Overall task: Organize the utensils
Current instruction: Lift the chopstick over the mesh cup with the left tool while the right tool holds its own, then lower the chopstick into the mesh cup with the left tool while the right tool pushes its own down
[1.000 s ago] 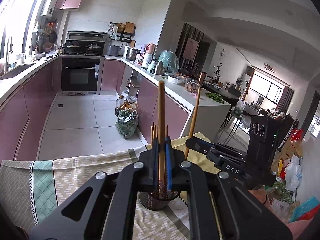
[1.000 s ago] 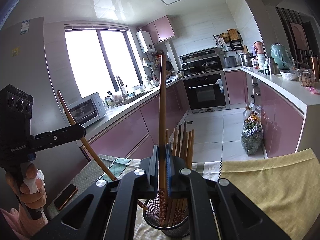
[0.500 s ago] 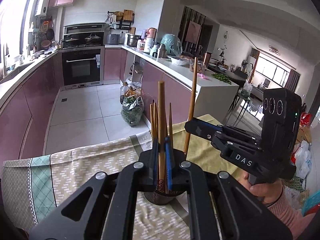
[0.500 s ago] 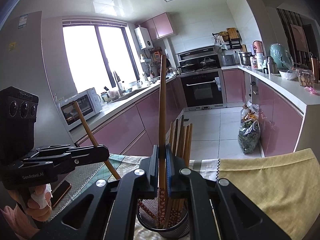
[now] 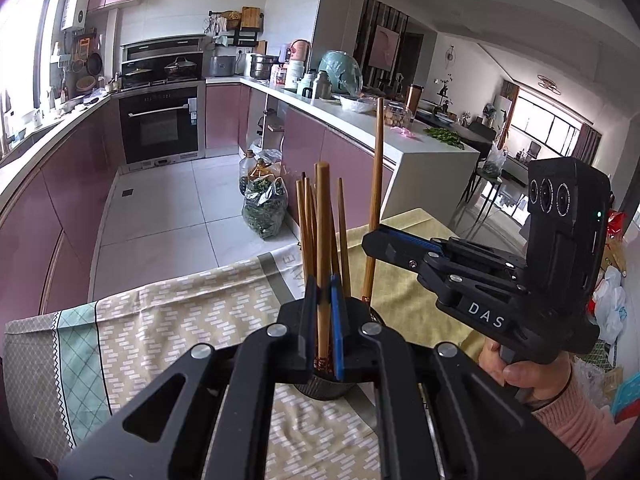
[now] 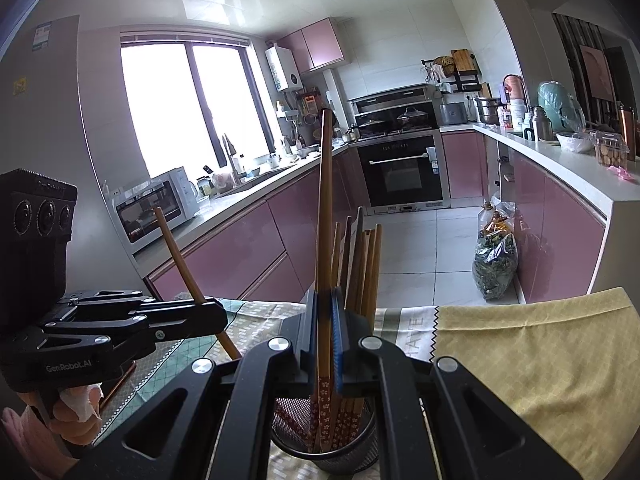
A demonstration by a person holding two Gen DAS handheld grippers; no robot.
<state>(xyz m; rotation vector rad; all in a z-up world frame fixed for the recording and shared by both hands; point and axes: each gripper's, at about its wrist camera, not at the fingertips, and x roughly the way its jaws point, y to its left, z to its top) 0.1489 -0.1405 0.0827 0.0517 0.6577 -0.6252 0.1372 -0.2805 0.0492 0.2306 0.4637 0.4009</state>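
1. Chopsticks, one per tool: left tongs (image 5: 325,320) clenched on a wooden chopstick (image 5: 322,240); right tongs (image 6: 325,344) clenched on another chopstick (image 6: 325,216) — both poised over the mesh holder (image 6: 324,446) on the cloth-covered counter (image 6: 520,344).
2. Holder already carries several chopsticks (image 6: 362,264), patterned ends down.
3. Advice: lower each stick vertically into a gap, release only once its tip is inside the rim — keep the two tools apart.

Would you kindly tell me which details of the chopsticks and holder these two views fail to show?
- Left wrist view: the holder is mostly hidden behind the left claw.
- Right wrist view: the left chopstick tip is hidden by the right claw.
- Both views: whether either tip touches the holder's bottom.
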